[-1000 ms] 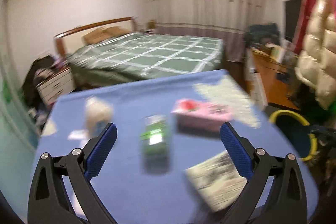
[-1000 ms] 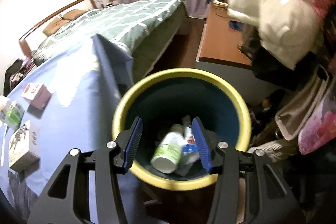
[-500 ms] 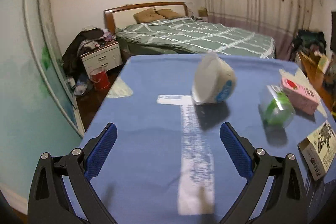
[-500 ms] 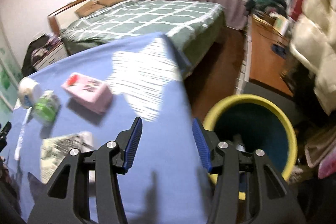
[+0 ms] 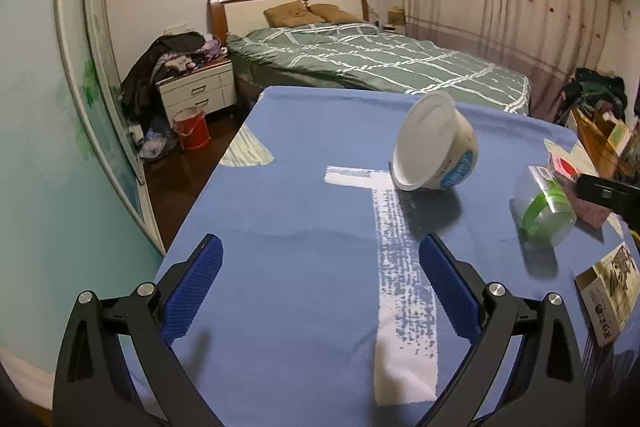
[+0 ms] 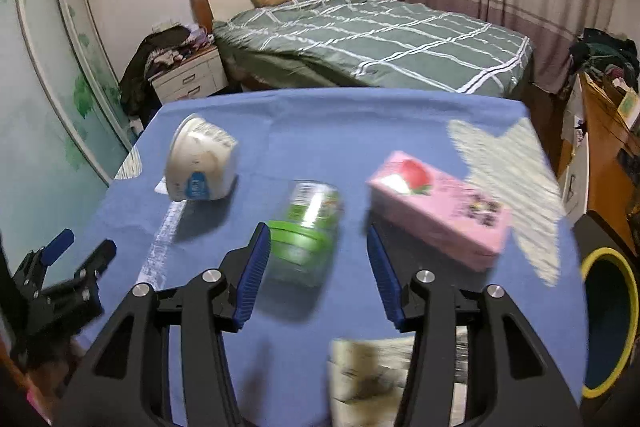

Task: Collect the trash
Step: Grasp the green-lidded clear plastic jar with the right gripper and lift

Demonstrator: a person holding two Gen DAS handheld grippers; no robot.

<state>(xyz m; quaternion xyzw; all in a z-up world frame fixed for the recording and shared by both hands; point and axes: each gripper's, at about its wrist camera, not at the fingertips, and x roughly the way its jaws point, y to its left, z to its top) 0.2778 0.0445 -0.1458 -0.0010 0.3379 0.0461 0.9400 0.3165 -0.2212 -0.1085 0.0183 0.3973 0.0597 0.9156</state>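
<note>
Two boxes point(image 6: 438, 209), one white cup point(image 6: 200, 161), one green jar point(image 6: 306, 231), blue table point(image 6: 340, 119)

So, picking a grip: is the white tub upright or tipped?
Tipped. The white tub lies on its side on the blue table, round end facing the camera.

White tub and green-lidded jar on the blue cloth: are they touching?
Apart. The left wrist view shows bare blue cloth between the white tub and the green-lidded jar; the right wrist view shows the same gap.
</note>
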